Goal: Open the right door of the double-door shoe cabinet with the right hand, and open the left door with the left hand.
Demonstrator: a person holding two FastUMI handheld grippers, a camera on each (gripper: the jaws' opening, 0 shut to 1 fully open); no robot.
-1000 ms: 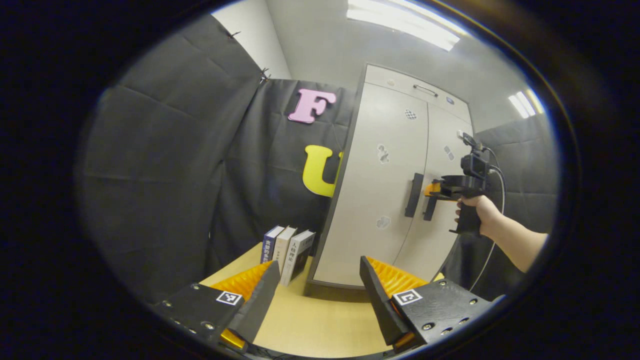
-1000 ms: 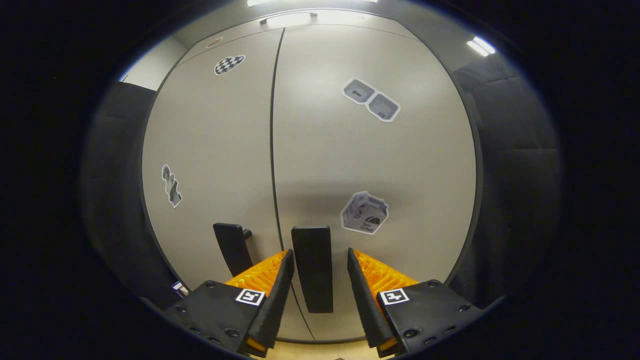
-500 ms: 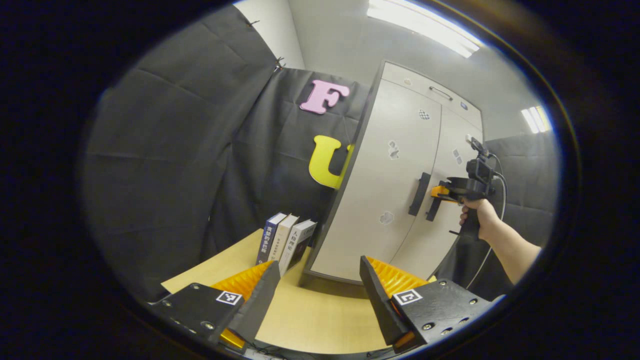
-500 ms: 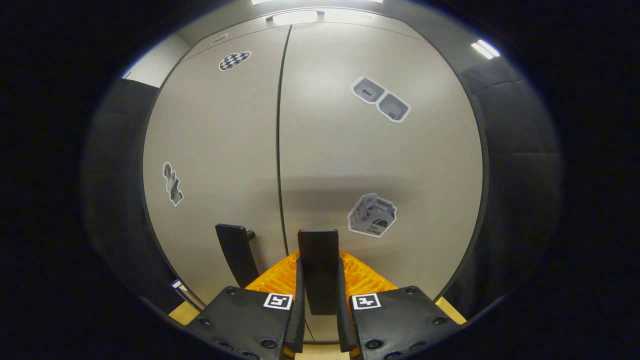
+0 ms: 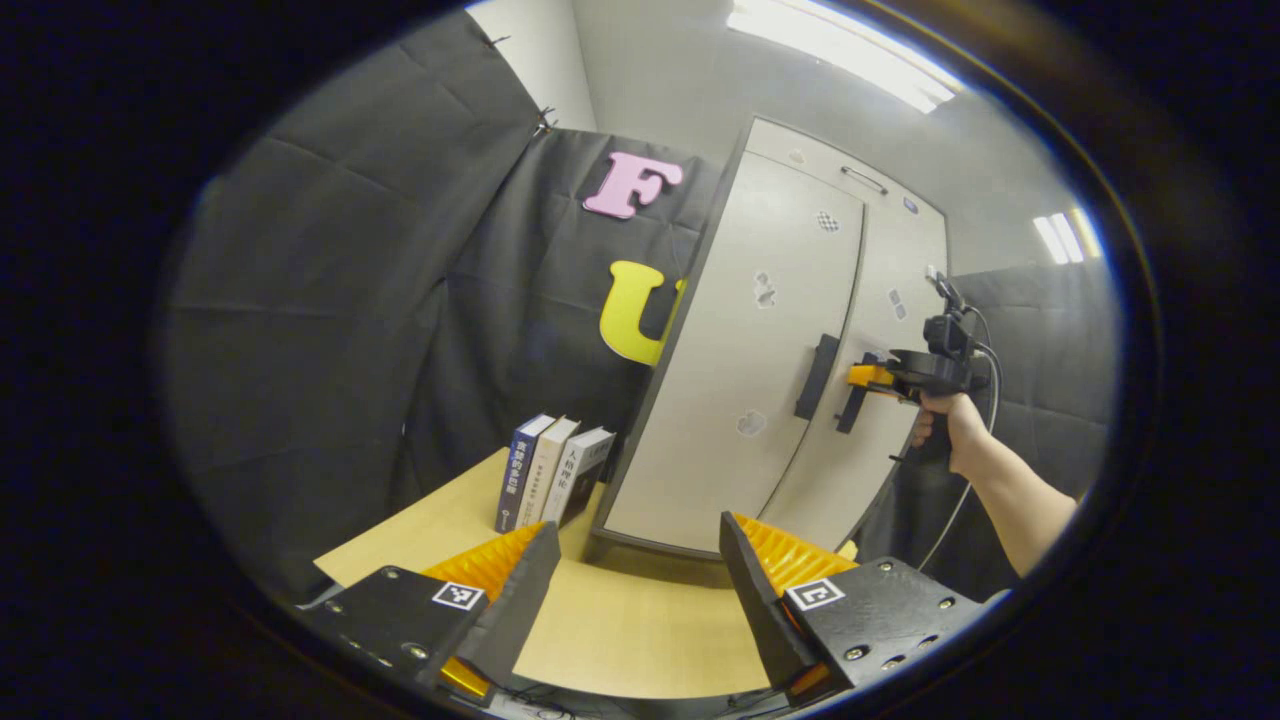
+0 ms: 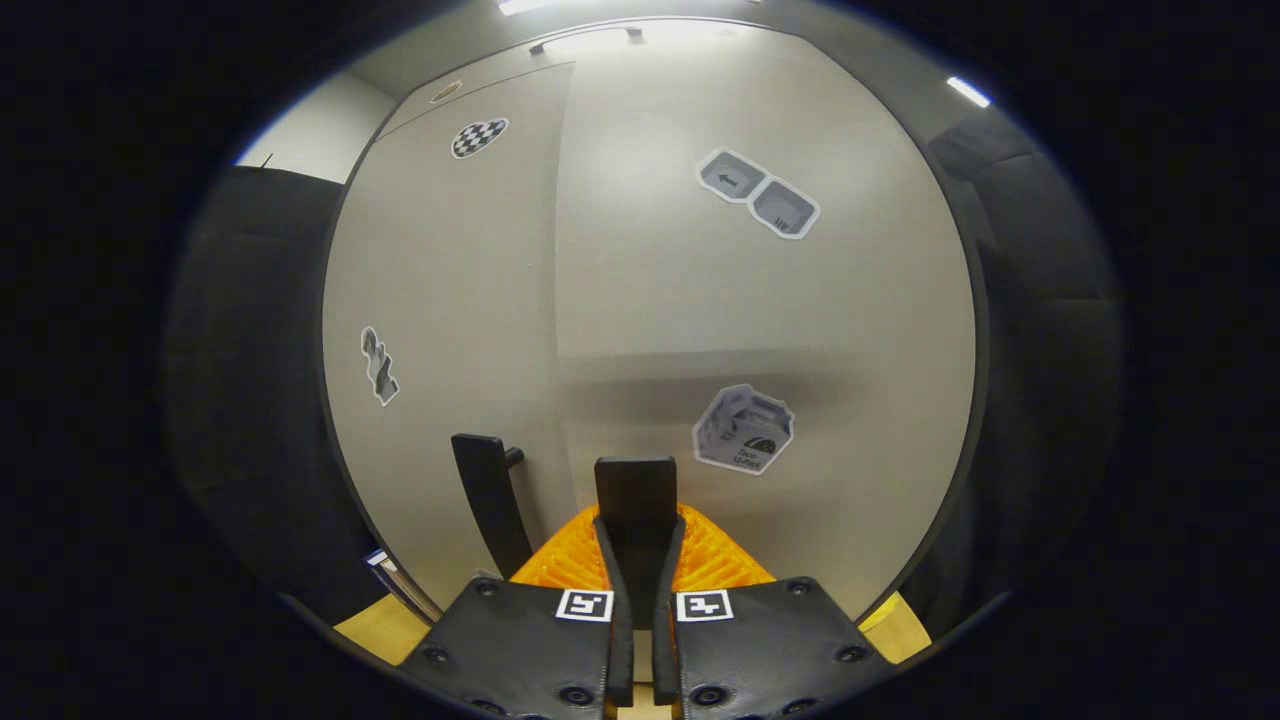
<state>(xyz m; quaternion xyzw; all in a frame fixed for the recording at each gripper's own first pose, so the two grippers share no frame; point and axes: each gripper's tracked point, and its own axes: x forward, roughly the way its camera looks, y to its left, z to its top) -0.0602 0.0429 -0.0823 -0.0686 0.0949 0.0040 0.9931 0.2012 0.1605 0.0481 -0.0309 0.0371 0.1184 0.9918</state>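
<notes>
In the right gripper view we see our right gripper (image 6: 637, 560) with its jaws pressed against both sides of the black right door handle (image 6: 636, 500), pinching it. The right door (image 6: 760, 300) of the shoe cabinet (image 5: 760, 330) sits slightly proud of the left door (image 6: 460, 300), its free edge standing a little forward of its neighbour. The left door handle (image 6: 490, 500) stands just beside the pinched one, untouched. Stickers (image 6: 757, 193) dot both doors.

In the left gripper view our left gripper (image 5: 637, 585) hangs well apart from the cabinet, above the wooden table (image 5: 640, 640), with its jaws spread wide and nothing between them. Farther off, we see the right hand (image 5: 945, 425) holding the right gripper at the right door handle. The cabinet stands on the table's far side, and three upright books (image 5: 552, 480) lean just beside its left wall, against the black cloth.
</notes>
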